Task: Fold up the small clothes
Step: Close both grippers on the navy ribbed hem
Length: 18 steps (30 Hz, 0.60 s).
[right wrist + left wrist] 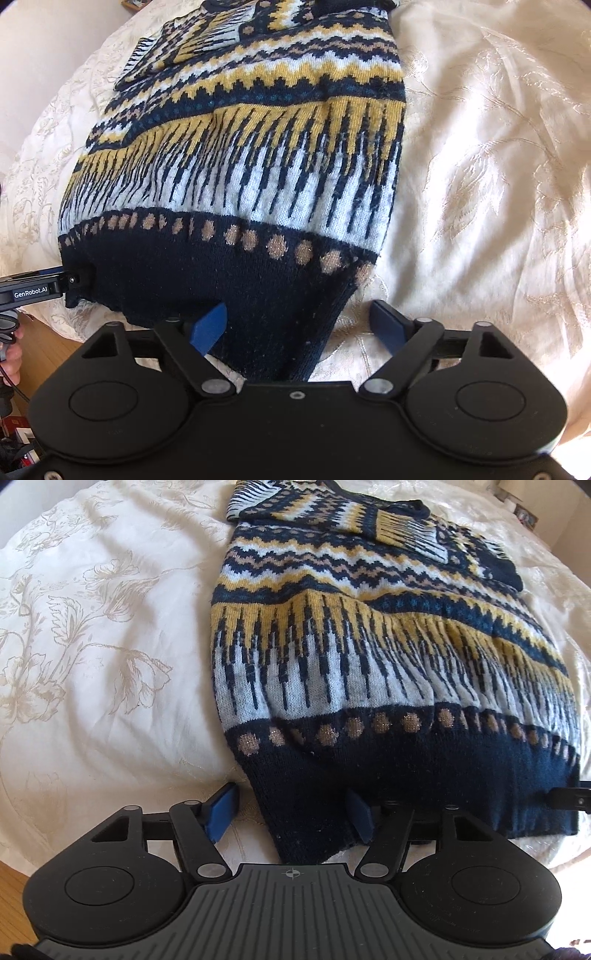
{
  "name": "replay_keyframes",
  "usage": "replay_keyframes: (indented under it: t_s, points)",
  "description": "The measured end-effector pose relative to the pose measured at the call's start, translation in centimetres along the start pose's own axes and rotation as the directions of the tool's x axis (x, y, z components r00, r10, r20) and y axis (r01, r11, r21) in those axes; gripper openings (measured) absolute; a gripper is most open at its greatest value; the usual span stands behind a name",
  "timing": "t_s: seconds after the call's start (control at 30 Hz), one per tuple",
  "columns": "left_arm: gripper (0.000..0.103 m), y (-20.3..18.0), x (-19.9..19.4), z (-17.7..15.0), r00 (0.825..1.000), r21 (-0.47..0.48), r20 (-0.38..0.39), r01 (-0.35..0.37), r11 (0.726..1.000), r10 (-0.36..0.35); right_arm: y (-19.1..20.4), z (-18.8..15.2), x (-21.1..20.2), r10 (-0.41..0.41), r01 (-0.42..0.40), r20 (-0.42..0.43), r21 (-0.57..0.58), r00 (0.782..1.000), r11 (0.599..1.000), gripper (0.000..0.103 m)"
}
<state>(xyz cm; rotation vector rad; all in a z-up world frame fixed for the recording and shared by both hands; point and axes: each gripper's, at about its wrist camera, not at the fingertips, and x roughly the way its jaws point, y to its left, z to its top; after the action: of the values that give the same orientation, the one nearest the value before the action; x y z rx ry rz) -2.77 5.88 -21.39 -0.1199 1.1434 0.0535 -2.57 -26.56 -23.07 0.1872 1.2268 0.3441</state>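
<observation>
A patterned knit sweater [369,657] lies flat on a cream floral bedspread [92,627], its long axis running straight away from both cameras, the plain navy hem toward the grippers and the folded-in sleeves at the far end. In the left wrist view the left gripper [291,812] sits at the near left corner of the hem with its blue fingers [221,812] spread wide: the left pad rests on bare bedspread just outside the sweater's side edge, while the right pad is over the navy band, so the corner of the hem lies between them, not yet pinched. At the right edge of that view the tip of the other gripper shows at the hem. In the right wrist view the right gripper [301,328] mirrors this at the near right corner of the sweater [240,177]: fingers wide apart, the left pad [208,326] on the navy knit, the right pad over the bedspread [498,166] just beside the garment's edge. The hem corner droops between them, unclamped. The left gripper's body [31,291] pokes in at the far left against the hem.
</observation>
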Motion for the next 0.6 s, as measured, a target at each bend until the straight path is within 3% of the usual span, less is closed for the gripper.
replay_keyframes:
  t_s: [0.13,0.2,0.27,0.47,0.6]
  points:
    - [0.035,0.4,-0.5,-0.1,0.999,-0.007,0.023,0.044,0.999,-0.043,-0.2,-0.1,-0.3,0.047,-0.047,-0.004,0.02,0.999,0.999,0.044]
    - [0.018,0.4,-1.0,0.1,0.998,-0.013,0.028,0.053,0.998,-0.053,-0.1,0.0,-0.4,0.06,-0.06,-0.012,0.029,0.998,0.998,0.018]
    - [0.007,0.6,-1.5,0.2,0.998,-0.021,0.033,0.058,0.998,-0.057,-0.1,0.0,-0.7,0.074,-0.074,-0.004,0.043,0.997,0.996,0.014]
    - [0.006,1.4,-4.0,1.4,0.993,-0.051,0.064,0.101,0.994,-0.098,-0.2,0.6,-3.2,0.13,-0.133,0.045,0.077,0.991,0.988,0.012]
    - [0.006,2.1,-6.3,3.0,0.981,-0.099,0.127,0.158,0.982,-0.145,0.1,1.9,-5.5,0.167,-0.174,0.091,0.076,0.982,0.982,0.012]
